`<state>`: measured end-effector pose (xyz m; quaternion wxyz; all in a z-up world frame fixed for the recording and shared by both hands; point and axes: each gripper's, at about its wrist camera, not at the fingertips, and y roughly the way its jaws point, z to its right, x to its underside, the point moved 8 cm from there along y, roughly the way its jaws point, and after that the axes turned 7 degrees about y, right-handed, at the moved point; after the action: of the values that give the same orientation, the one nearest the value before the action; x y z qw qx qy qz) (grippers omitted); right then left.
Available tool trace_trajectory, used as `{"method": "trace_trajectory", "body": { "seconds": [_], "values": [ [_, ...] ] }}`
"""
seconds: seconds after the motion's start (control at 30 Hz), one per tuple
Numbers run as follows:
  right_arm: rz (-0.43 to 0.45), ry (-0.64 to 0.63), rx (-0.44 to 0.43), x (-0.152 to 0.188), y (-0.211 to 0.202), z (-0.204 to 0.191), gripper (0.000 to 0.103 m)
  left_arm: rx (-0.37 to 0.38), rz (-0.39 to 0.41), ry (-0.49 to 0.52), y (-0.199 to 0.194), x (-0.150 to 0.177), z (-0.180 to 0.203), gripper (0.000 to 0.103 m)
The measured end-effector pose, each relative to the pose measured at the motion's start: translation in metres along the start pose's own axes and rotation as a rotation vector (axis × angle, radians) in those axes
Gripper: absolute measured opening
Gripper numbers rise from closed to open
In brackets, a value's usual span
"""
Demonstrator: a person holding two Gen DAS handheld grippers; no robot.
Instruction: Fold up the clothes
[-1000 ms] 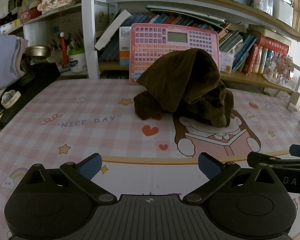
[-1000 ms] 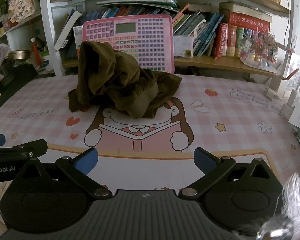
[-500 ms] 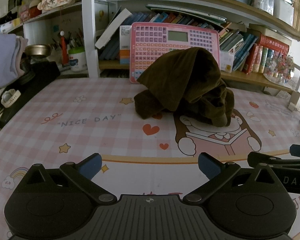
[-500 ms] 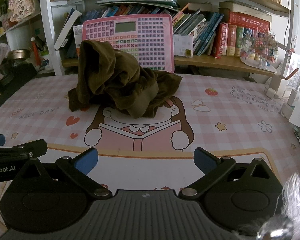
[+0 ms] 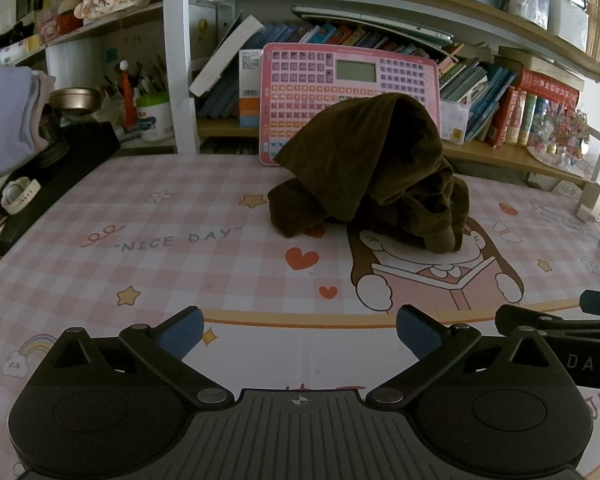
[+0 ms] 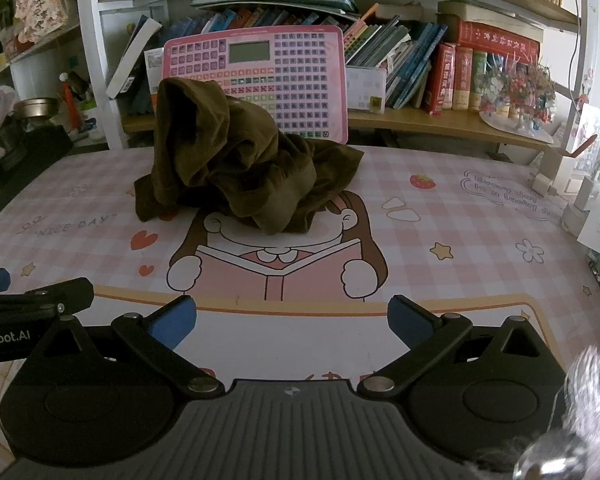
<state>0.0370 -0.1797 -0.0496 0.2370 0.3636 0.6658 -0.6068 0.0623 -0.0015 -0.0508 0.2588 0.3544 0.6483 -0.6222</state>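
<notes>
Almost nothing is changing across the last second: both views are holding steady. The brown garment [image 5: 374, 172] is sitting crumpled in a heap at the far middle of the surface [image 5: 100, 264], against the pink keyboard toy [image 5: 348, 76]. Left tongs [image 5: 298, 330] and right tongs [image 6: 292, 320] are hovering released, empty, well short of it. Folding is not yet starting.

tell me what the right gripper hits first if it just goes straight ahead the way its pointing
Probably the crumpled brown garment, heaped ahead of the open right gripper, slightly left of centre. Only bare desk mat lies between; depth is uncertain.
</notes>
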Motion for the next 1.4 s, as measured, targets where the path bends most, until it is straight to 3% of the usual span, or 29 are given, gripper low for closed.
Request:
{"method": "trace_trajectory", "body": {
  "seconds": [1.0,1.4],
  "values": [
    [-0.03,0.037,-0.011,-0.005,0.02,0.02,0.103,0.034,-0.01,0.035,0.02,-0.012,0.021,0.103],
    [-0.098,0.218,-0.048,-0.003,0.033,0.052,0.103,0.07,0.088,0.178,0.042,-0.082,0.045,0.103]
  ]
}}
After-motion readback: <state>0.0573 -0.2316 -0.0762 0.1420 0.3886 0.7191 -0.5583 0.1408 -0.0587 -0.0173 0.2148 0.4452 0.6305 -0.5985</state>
